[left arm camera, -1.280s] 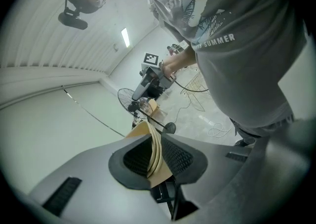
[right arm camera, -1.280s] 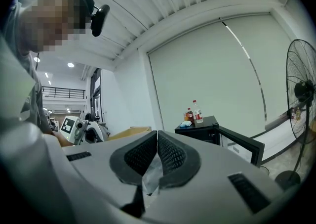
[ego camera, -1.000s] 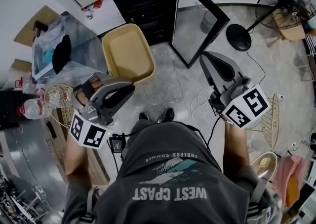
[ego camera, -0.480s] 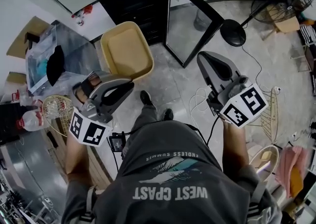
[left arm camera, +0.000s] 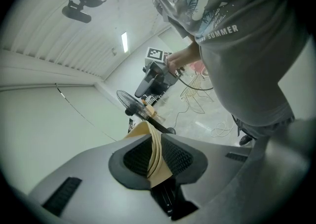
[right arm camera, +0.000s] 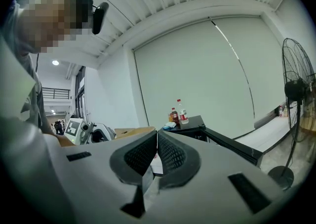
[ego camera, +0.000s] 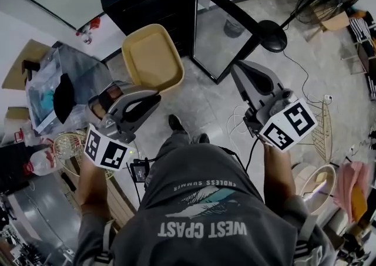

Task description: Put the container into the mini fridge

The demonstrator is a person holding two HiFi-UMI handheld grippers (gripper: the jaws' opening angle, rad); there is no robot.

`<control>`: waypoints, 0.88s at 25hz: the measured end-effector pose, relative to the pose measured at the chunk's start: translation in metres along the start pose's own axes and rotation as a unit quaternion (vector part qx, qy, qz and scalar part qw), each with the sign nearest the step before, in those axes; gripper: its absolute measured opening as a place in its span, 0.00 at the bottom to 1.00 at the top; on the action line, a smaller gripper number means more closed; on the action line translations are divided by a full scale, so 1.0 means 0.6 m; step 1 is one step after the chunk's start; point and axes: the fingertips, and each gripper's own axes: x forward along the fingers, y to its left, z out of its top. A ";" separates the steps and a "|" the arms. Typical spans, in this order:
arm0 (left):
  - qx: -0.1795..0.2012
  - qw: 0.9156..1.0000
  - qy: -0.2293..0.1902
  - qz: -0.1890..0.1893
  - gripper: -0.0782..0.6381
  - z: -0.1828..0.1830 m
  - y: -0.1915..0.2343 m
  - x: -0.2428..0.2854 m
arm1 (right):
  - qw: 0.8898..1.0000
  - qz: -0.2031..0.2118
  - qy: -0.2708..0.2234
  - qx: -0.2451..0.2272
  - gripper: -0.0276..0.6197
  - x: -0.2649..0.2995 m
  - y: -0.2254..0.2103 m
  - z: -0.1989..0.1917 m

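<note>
Container (ego camera: 151, 59): plain pale tan. Mini fridge (ego camera: 155, 0): black. Left gripper (ego camera: 154, 101) and right gripper (ego camera: 236, 70): grey bodies, black cross-hatched fingers (left arm camera: 137, 157). Marker cubes (ego camera: 107, 152): black-and-white squares. Shirt (ego camera: 200, 200): dark grey with teal print. Floor (ego camera: 200, 106): apparently mottled light grey.

The floor (ego camera: 202, 103) is viewed steeply from above the head. Each gripper camera is set close behind its own jaws and tilted upward: the left is turned toward the fan (left arm camera: 129, 102), the right toward the fridge (right arm camera: 190, 123). The fan is shared by all three views.
</note>
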 end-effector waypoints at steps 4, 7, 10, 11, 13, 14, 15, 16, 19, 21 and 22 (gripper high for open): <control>0.001 1.000 -0.007 -0.010 0.21 -0.029 0.020 0.009 | 1.000 -0.011 -0.002 0.005 0.09 0.026 -0.009 0.001; 0.004 1.000 -0.015 -0.017 0.21 -0.046 0.030 0.015 | 1.000 -0.021 -0.002 0.008 0.09 0.041 -0.012 -0.001; 0.009 0.999 -0.025 -0.024 0.21 -0.066 0.042 0.016 | 0.999 -0.032 -0.004 0.010 0.09 0.061 -0.012 -0.001; 0.010 0.999 -0.028 -0.025 0.21 -0.075 0.047 0.016 | 0.999 -0.035 -0.005 0.010 0.09 0.069 -0.011 0.000; 0.012 0.999 -0.033 -0.026 0.21 -0.089 0.055 0.014 | 0.999 -0.041 -0.006 0.008 0.09 0.082 -0.006 0.003; 0.013 0.999 -0.036 -0.027 0.21 -0.095 0.058 0.012 | 0.999 -0.044 -0.007 0.006 0.09 0.087 -0.003 0.004; 0.014 0.999 -0.039 -0.027 0.21 -0.101 0.061 0.010 | 0.999 -0.047 -0.008 0.005 0.09 0.091 -0.001 0.005; 0.015 0.999 -0.042 -0.028 0.21 -0.106 0.064 0.009 | 0.999 -0.051 -0.010 0.004 0.09 0.095 0.002 0.007; 0.021 0.998 -0.051 -0.029 0.21 -0.122 0.073 0.007 | 0.998 -0.062 -0.014 0.002 0.09 0.107 0.009 0.009; 0.023 0.998 -0.055 -0.029 0.21 -0.132 0.076 0.005 | 0.998 -0.066 -0.013 0.000 0.09 0.114 0.016 0.008; 0.023 0.998 -0.057 -0.030 0.21 -0.137 0.078 0.005 | 0.998 -0.067 -0.012 -0.001 0.09 0.117 0.020 0.007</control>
